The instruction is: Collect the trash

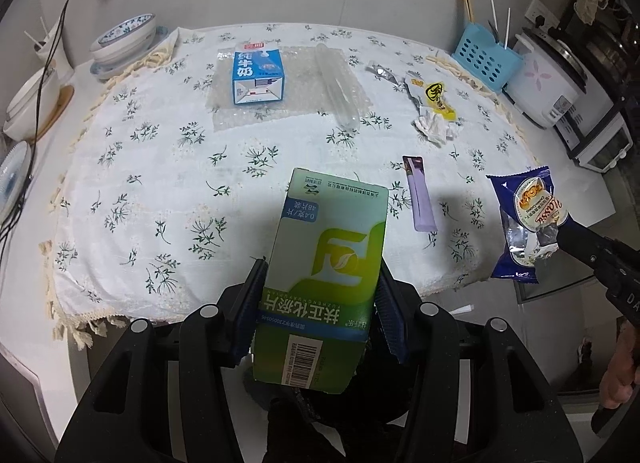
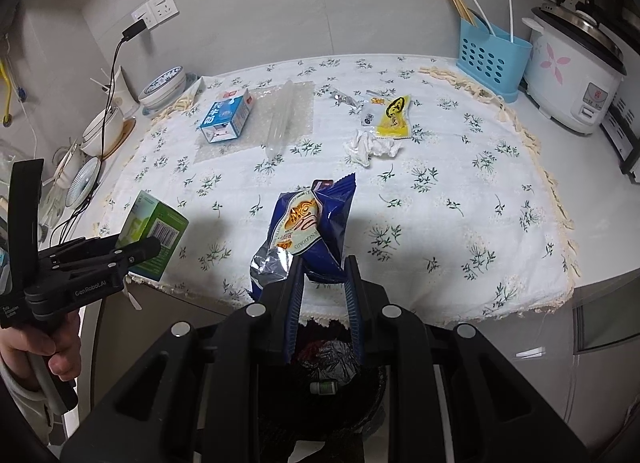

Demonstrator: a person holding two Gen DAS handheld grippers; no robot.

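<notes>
My left gripper (image 1: 320,283) is shut on a green medicine box (image 1: 328,263), held above the table's front edge; the box also shows in the right wrist view (image 2: 154,231). My right gripper (image 2: 324,267) is shut on a blue snack wrapper (image 2: 312,227), also seen in the left wrist view (image 1: 524,223). A black trash bin (image 2: 328,383) with trash inside sits below the right gripper. On the floral tablecloth (image 1: 160,183) lie a blue milk carton (image 1: 258,75), a clear plastic tube (image 1: 338,87), a purple wrapper (image 1: 420,193), a crumpled tissue (image 1: 434,127) and a yellow wrapper (image 1: 436,97).
Stacked bowls (image 1: 124,43) and a charger cable (image 1: 52,63) stand at the left. A blue utensil holder (image 1: 486,57) and a white rice cooker (image 1: 556,79) stand at the back right. A small foil scrap (image 1: 380,71) lies near the yellow wrapper.
</notes>
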